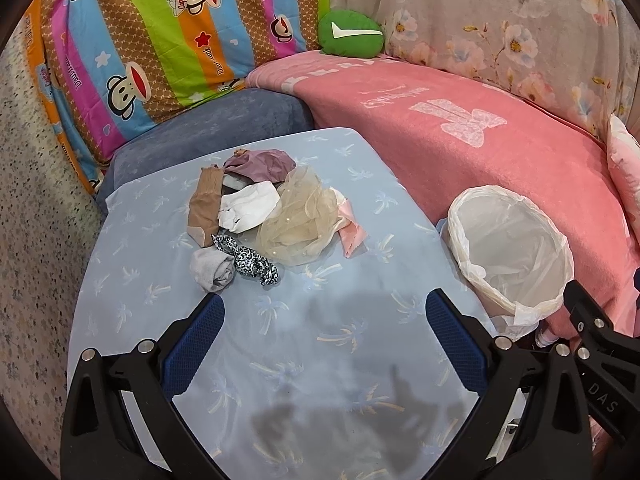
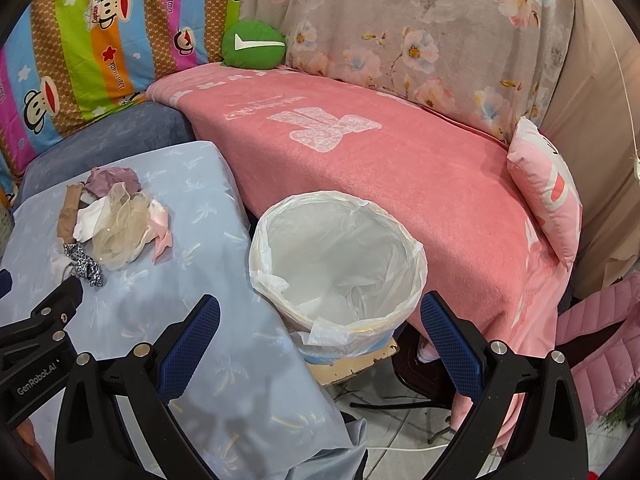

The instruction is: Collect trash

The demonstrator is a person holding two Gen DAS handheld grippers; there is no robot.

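A heap of cloth scraps (image 1: 264, 212) lies on the pale blue table cover (image 1: 320, 360): a brown stocking, a white sock, a beige mesh piece, a pink scrap, a grey sock (image 1: 212, 270) and a leopard-print strip (image 1: 252, 262). My left gripper (image 1: 322, 320) hovers open just short of the grey sock, nothing between its blue pads. A white-lined trash bin (image 1: 508, 256) stands right of the table. In the right wrist view the bin (image 2: 340, 268) sits just ahead of my open right gripper (image 2: 320, 320); the heap (image 2: 112, 232) lies far left.
A pink blanket (image 2: 380, 168) covers the sofa behind the bin, with a green cushion (image 2: 254, 44) and a pink pillow (image 2: 548, 196) on it. A striped cartoon sheet (image 1: 152, 40) hangs at back left. The left gripper's body (image 2: 36, 332) shows at the left edge.
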